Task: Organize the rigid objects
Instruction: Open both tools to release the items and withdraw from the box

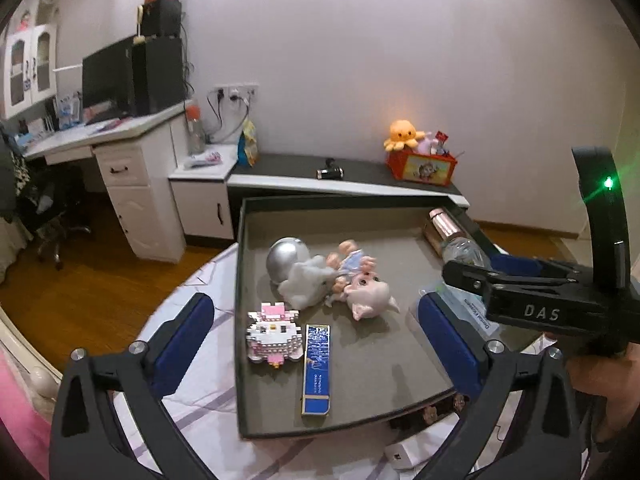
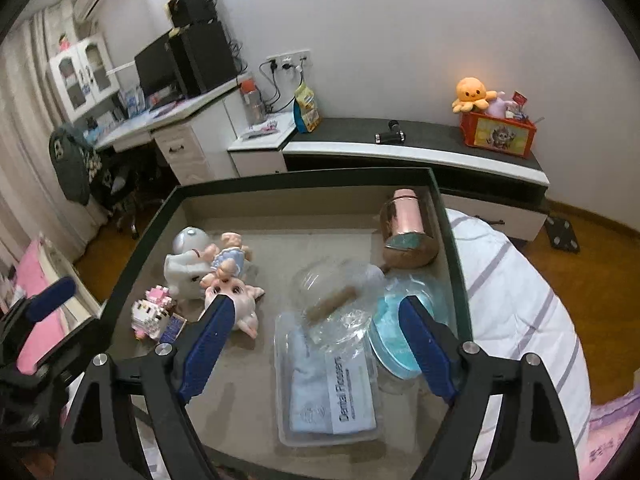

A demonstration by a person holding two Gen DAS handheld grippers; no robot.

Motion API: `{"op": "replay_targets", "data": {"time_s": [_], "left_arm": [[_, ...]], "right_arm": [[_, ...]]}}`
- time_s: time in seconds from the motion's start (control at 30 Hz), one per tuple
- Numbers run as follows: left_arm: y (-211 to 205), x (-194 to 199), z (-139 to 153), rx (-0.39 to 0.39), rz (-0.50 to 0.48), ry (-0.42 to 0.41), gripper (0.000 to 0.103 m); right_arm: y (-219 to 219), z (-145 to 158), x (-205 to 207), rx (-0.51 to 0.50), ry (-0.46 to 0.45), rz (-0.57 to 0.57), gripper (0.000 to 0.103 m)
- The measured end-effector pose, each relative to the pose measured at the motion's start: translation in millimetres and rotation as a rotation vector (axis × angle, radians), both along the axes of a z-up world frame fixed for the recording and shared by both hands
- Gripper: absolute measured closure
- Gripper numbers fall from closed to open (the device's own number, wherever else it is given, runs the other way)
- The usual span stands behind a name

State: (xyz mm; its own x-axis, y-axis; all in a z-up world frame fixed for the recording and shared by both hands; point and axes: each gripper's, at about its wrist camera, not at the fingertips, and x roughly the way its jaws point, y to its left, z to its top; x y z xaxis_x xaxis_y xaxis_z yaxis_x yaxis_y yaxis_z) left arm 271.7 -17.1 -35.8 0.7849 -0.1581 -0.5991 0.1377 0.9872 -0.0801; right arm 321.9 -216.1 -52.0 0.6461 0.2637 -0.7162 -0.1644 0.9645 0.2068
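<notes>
A dark shallow tray (image 1: 240, 320) (image 2: 456, 248) lies on a bed. In it lie a pink block cat (image 1: 274, 334) (image 2: 150, 316), a blue flat box (image 1: 317, 368), a pink pig doll (image 1: 366, 290) (image 2: 236, 296), a silver-white astronaut figure (image 1: 288, 266) (image 2: 186, 258), a copper bottle (image 1: 442, 228) (image 2: 404, 226), a clear jar (image 2: 336, 300), a teal lid (image 2: 394, 336) and a dental flosser box (image 2: 328, 384). My left gripper (image 1: 316, 336) is open above the tray's near left part. My right gripper (image 2: 316, 340) is open above the jar and flosser box; it also shows in the left wrist view (image 1: 472, 280).
The bed has a white striped sheet (image 2: 520, 292). Beyond it stand a low cabinet (image 2: 420, 148) with a red toy box (image 2: 498, 132) and orange octopus plush (image 2: 470, 92), a white desk (image 1: 120, 140) with a monitor, and wooden floor (image 1: 100, 272).
</notes>
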Motion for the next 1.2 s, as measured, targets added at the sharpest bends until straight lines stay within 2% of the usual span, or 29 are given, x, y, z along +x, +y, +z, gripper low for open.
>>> {"op": "replay_targets", "data": {"time_s": [0.13,0.4,0.77,1.2], "left_arm": [[4,-15,7,0.023,0.016,0.004,0.0],[5,-68,18,-0.007,0.014,-0.015,0.0],[15,-145,33,-0.022,0.064,-0.066,0.0],[21,-213,28,-0.014,0.11,-0.075,0.0]], "right_arm": [[-11,14,-25,0.046,-0.045,-0.038,0.016],[-11,43,-90,0.098,-0.147,-0.037,0.015],[-16,56,-189,0.081,-0.234,-0.091,0.015],[-8,52,-263,-0.03,-0.286,-0.132,0.015]]}}
